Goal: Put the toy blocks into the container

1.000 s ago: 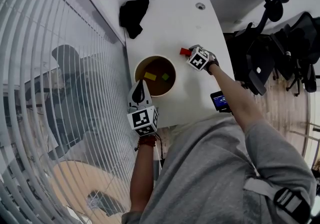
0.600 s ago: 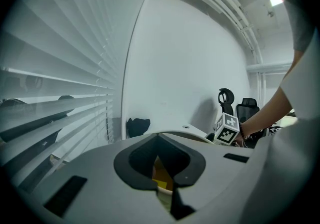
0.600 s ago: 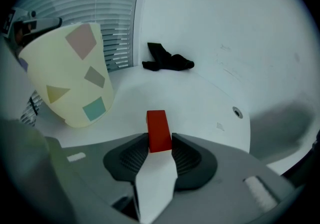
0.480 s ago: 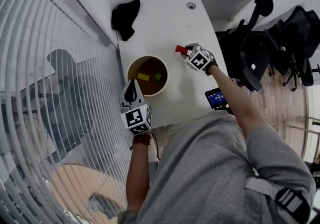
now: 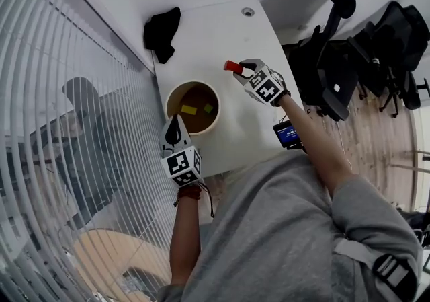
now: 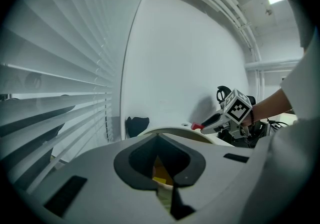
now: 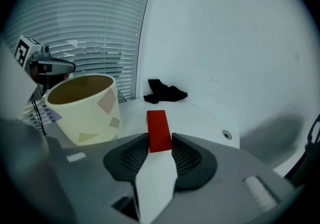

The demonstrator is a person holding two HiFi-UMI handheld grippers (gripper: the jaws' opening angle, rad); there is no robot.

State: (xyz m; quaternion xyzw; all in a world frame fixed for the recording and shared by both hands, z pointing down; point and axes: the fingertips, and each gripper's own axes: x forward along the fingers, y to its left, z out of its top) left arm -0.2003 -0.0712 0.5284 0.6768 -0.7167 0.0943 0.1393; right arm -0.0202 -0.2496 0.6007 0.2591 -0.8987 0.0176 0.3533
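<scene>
Container (image 5: 168, 100) sits left of and below right gripper (image 5: 236, 72), which clamps red block (image 5: 232, 66) lengthwise; left gripper (image 5: 175, 123) pinches container rim.

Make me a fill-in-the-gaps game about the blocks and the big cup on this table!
1. The jaws of the right gripper are closed on a block whose colour is ___.
2. Inside the container lie a green block and a ___ one.
3. The cloth lying at the far end of the table is ___.

Missing words: red; yellow; black.
</scene>
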